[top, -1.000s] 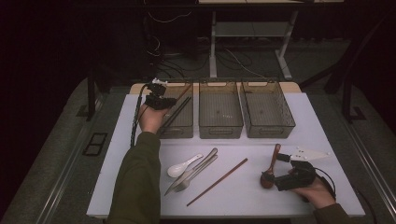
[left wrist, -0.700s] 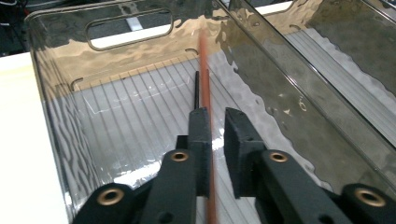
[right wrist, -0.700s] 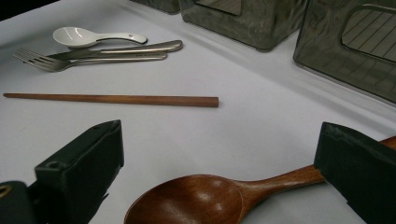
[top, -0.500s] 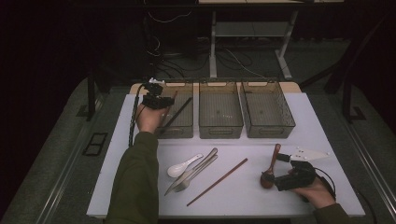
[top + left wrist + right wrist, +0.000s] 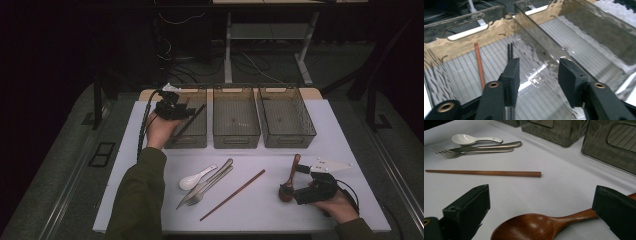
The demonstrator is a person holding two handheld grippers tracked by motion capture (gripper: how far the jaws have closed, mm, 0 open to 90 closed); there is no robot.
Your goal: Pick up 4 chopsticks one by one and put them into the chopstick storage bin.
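My left gripper (image 5: 186, 112) (image 5: 537, 67) hangs open over the left smoked-plastic bin (image 5: 196, 141), with nothing between its pads. A pair of thin black chopsticks (image 5: 192, 120) (image 5: 510, 50) leans inside that bin and passes under the left jaw. A brown chopstick (image 5: 479, 68) lies on the bin floor beside them. My right gripper (image 5: 296, 193) (image 5: 541, 193) rests wide open on the table at the front right. The bowl of a wooden spoon (image 5: 290, 178) (image 5: 524, 227) lies between its jaws, untouched by either.
A middle bin (image 5: 236, 141) and a right bin (image 5: 287, 142) stand beside the left one. On the white table (image 5: 150, 210) lie a white spoon (image 5: 197, 178), a fork and knife (image 5: 209, 182), a wooden chopstick (image 5: 233, 194) and a white utensil (image 5: 332, 164).
The black chopsticks have sunk lower into the left bin, and the left hand has shifted slightly up and back. The right gripper has not moved.
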